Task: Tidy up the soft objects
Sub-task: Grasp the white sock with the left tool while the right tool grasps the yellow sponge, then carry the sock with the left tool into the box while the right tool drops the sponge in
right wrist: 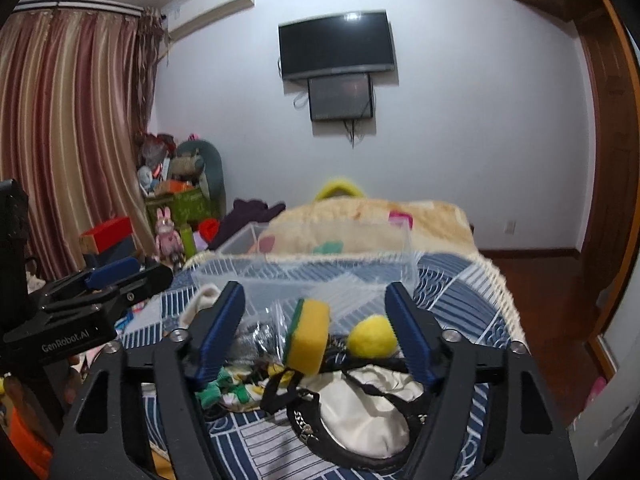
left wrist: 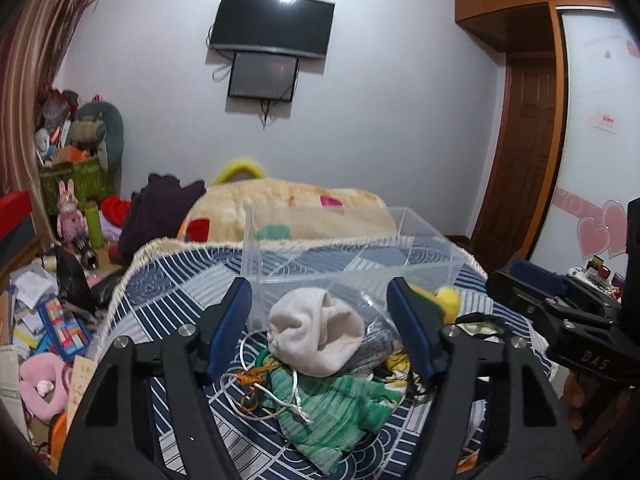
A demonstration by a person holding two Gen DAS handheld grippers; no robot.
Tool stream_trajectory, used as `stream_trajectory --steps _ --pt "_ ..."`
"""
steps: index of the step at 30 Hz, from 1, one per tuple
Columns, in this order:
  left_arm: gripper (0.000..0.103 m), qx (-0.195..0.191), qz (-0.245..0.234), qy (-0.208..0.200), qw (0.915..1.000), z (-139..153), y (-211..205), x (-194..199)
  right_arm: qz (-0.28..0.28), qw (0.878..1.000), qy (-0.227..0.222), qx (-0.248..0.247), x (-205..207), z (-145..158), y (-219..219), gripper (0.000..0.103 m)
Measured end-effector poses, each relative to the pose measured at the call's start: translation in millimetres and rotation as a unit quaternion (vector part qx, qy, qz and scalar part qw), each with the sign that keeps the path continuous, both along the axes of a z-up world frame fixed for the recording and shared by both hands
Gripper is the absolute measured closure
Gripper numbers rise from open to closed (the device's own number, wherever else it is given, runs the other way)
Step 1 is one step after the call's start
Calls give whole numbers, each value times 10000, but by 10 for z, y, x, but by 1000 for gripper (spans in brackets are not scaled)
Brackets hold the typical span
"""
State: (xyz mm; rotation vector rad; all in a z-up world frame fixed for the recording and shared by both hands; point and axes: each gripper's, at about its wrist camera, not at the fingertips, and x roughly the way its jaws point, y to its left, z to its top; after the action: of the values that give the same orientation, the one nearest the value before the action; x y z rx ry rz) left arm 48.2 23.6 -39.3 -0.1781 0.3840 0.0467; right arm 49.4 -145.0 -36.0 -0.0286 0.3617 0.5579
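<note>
A pile of soft things lies on the blue patterned bedspread (left wrist: 176,280). In the left wrist view my left gripper (left wrist: 320,300) is open above a cream sock (left wrist: 316,332), with a green knitted cloth (left wrist: 340,404) and a white cord (left wrist: 280,392) below it. In the right wrist view my right gripper (right wrist: 316,300) is open around a yellow-green sponge (right wrist: 306,336) and a yellow pompom (right wrist: 372,336), above a cream-and-black pouch (right wrist: 368,412). A clear plastic box (left wrist: 344,248) stands just beyond the pile, also in the right wrist view (right wrist: 304,264).
A beige patterned blanket (left wrist: 288,208) lies behind the box. Clutter and toys (left wrist: 72,208) crowd the floor left of the bed. A TV (left wrist: 272,24) hangs on the far wall. A wooden door (left wrist: 524,152) is at the right.
</note>
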Motion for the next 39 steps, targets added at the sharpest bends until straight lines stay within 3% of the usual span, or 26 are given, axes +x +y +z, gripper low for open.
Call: stream_trajectory --steps 7,11,13,17,25,32,39 --pt "44 -345 -58 475 9983 -288 145 233 78 9982 575 -119 197 -269 101 48" --pt "44 -727 -365 675 9944 -436 178 330 111 9970 740 -212 265 -373 152 50" --pt "46 -734 -359 744 9939 -494 171 367 163 9960 838 -258 293 -414 181 61" --pt "61 -707 -267 822 9937 -545 189 406 202 9945 968 -359 322 -492 235 71" --pt "84 -751 -219 684 9946 -478 267 312 120 9965 782 -265 291 -420 162 75" --pt "89 -366 -174 295 9987 -190 159 117 85 9987 478 -154 182 -227 120 76" --pt "89 -321 -163 87 9993 81 173 83 -56 9998 212 -36 173 -3 68 76"
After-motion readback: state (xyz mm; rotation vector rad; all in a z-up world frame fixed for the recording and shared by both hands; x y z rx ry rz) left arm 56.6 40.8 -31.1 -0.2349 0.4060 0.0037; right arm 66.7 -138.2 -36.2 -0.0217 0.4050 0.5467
